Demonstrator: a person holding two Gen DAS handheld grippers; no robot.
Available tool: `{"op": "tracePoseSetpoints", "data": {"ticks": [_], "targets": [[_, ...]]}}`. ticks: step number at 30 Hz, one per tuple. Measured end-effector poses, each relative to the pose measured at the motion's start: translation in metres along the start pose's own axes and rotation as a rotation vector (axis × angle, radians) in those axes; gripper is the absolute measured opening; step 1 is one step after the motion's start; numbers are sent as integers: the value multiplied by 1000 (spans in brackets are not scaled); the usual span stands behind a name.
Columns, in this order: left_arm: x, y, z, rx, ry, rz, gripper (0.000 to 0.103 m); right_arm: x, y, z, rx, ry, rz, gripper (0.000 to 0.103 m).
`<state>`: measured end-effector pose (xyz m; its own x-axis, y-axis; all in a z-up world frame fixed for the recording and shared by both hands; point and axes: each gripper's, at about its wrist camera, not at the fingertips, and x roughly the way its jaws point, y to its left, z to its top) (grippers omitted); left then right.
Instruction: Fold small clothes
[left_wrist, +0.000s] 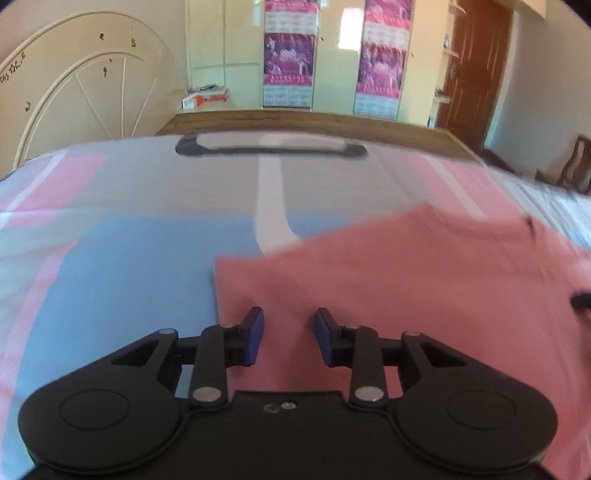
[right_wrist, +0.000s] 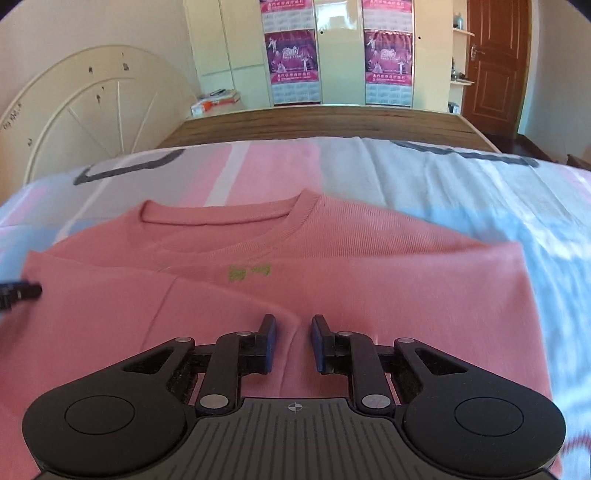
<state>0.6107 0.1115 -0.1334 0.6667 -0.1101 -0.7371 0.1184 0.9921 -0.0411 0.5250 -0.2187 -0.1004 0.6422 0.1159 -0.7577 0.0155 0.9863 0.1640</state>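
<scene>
Bedroom walls in cream surround a bed dressed in a sheet of pink, blue and white blocks, with a wooden footboard beyond it and a round-topped cream headboard leaning against the wall on the left. On that sheet I see the pink shirt lying flat, its ribbed neckline pointing away from me and one side folded over the front.

My right gripper hangs over the lower middle of the shirt. Its blue-padded fingers stand slightly apart with only cloth showing beneath the gap; I see nothing pinched between them. Whether the tips touch the fabric I cannot tell.

My left gripper sits just inside the shirt's left edge, close to its near corner. Its jaws are a little wider apart than the right pair, and they too hold nothing. In the right view the tip of that left gripper pokes in at the frame's left edge, over the shirt's folded side.

A small yellow-green mark is on the shirt's chest, too blurred to read. Two magenta calendar posters hang on the wardrobe doors; their print is too small to make out. Some boxes sit left of the wardrobe, and a brown door stands on the right.
</scene>
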Motion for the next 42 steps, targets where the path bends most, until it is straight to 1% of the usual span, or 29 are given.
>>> {"op": "tracePoseSetpoints", "data": {"ticks": [2,4,5,6,7,9,10,11,13,14,15,17,18,19,20,21,22,23,24,25,27,29,30,32,34,35,37,39,42], "targets": [[9,11,10,-28,-1,-11,25,5,-3,3,-1,6,7,19],[6,18,13,-70,8,-16,21,1,-5,2,-5,-1,1,19],[-2,16,12,-73,-8,0,30,-5,-4,2,1,-23,4,19],[-13,6,7,-52,-37,18,36,-10,0,1,12,-46,21,19],[-20,-6,3,-22,-48,5,40,-13,5,1,24,-58,54,19],[-27,-42,-6,34,-56,-60,45,-8,27,0,7,-41,131,19],[-29,-61,-11,59,-58,-90,47,-3,42,-1,-20,-33,154,19],[-30,-82,-16,90,-60,-122,48,1,57,-3,-48,-28,177,19],[-27,-104,-23,124,-59,-142,48,9,81,-6,-93,-24,212,19],[-23,-106,-25,127,-50,-126,54,13,86,-8,-102,-13,215,19],[-19,-102,-26,117,-42,-118,56,17,87,-9,-107,-2,191,19],[-18,-77,-27,74,-52,-108,65,13,72,-10,-95,-9,204,19],[-19,-60,-28,58,-54,-52,63,9,63,-11,-103,-19,138,19],[-19,-44,-30,65,-48,23,63,6,53,-12,-110,-28,59,19],[-19,-26,-31,66,-53,38,63,3,35,-14,-84,-27,10,19],[-23,-10,-34,43,-63,7,63,1,15,-16,-35,-15,16,19],[-25,-1,-34,35,-49,22,64,-2,-2,-17,15,-15,75,19],[-28,2,-35,54,-35,48,66,-5,-9,-18,39,-10,80,19],[-33,5,-35,52,-31,56,62,-9,-8,-17,32,-7,72,19],[-42,5,-36,35,-37,55,56,-16,-4,-18,24,-19,66,19],[-62,-5,-40,15,-64,18,57,-33,10,-23,-14,-49,85,19],[-77,-27,-51,29,-89,-19,58,-44,24,-33,-38,-49,130,19],[-82,-37,-57,43,-86,-40,58,-47,31,-40,-60,-43,143,19],[-83,-56,-75,75,-73,-54,58,-47,42,-53,-110,-23,120,19],[-80,-53,-90,72,-37,-54,59,-50,39,-68,-103,-10,82,19],[-82,-47,-96,63,-51,-56,60,-50,31,-73,-78,-9,68,19],[-90,-37,-102,58,-54,-49,60,-62,17,-81,-34,-25,77,19],[-93,-28,-102,55,-51,-41,60,-72,18,-83,-43,-33,71,19],[-96,-25,-102,58,-43,-36,60,-80,29,-84,-80,-55,18,19]]}}
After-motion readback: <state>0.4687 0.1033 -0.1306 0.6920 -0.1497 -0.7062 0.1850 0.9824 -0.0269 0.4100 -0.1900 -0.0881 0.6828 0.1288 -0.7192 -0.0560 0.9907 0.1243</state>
